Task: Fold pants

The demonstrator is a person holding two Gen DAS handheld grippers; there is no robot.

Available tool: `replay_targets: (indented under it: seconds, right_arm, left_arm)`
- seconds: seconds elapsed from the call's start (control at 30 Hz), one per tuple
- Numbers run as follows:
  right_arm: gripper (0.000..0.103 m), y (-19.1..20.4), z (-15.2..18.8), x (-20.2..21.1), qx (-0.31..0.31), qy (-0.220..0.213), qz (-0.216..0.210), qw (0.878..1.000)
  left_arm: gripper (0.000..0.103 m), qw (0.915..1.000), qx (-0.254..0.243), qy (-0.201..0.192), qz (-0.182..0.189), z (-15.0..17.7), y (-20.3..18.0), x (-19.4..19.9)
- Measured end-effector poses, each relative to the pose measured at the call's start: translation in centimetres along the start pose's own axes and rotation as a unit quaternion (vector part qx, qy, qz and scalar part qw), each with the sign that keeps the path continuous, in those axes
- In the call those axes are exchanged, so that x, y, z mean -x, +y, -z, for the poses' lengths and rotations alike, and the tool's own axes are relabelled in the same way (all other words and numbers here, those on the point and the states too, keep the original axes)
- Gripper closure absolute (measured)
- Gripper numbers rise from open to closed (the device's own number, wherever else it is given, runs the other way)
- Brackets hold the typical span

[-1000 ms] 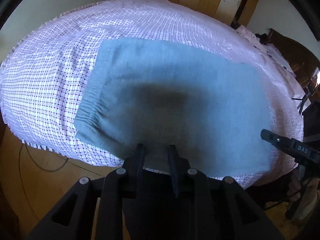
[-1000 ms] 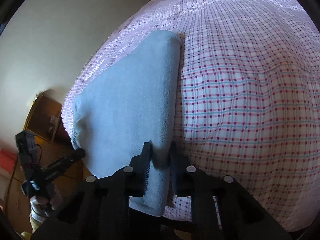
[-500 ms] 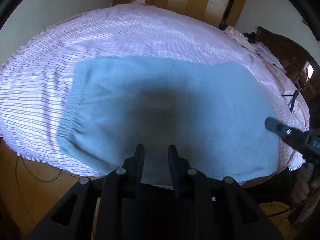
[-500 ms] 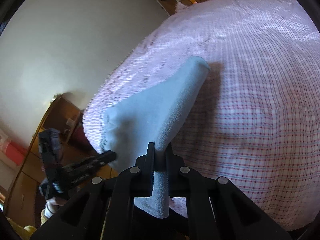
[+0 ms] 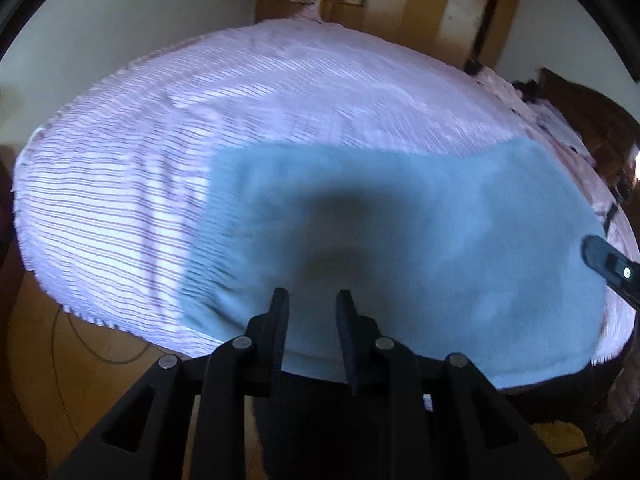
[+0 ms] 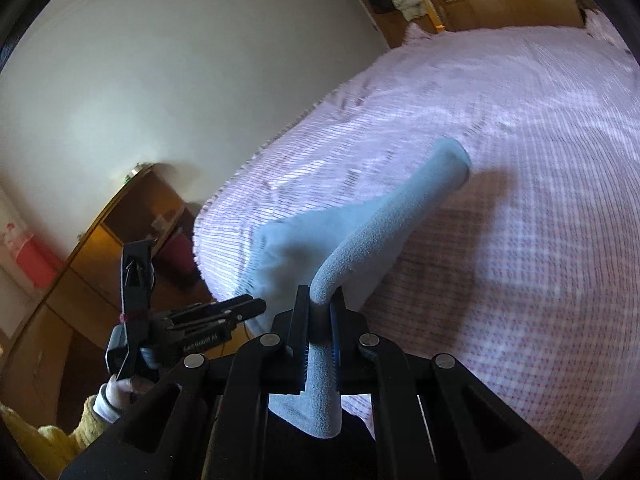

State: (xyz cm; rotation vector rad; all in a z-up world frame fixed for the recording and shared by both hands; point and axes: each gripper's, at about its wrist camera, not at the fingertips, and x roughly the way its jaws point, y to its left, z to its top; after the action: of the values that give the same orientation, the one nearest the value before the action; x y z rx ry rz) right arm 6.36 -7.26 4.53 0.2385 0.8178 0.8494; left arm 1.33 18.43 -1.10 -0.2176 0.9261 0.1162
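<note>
the light blue pants (image 5: 400,216) are lying across the near edge of the bed (image 5: 280,92), long axis running left to right in front of both hands. the right gripper (image 6: 319,312) is clamping tight on the near right end, with the cloth sloping from it down to the bed. the left gripper (image 5: 310,304) is sitting partly closed around the near hem by the waistband, can't tell if it's really pinching, so the fold is probably going away over the bed.

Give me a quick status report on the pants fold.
Right gripper shut on pants, edge raised off the bed. Left gripper grips the near pants edge. Nothing in the way on the bed.
</note>
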Motion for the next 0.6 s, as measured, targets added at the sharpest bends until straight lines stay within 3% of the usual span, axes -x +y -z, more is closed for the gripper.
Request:
replay_targets:
  seconds: [0.23,0.6]
  right_arm:
    - [0.102,4.3,-2.6,-1.7,0.068,0.007,-0.031,0.997]
    - [0.102,10.4,-4.2,-9.9,0.118,0.054,-0.090,0.987]
  left_arm:
    - [0.078,0.9967,0.041,-0.031,-0.063,-1.4,4.8,1.6]
    - [0.078,0.9917,0.099,-0.037,-0.073,-1.1,10.4,1.4]
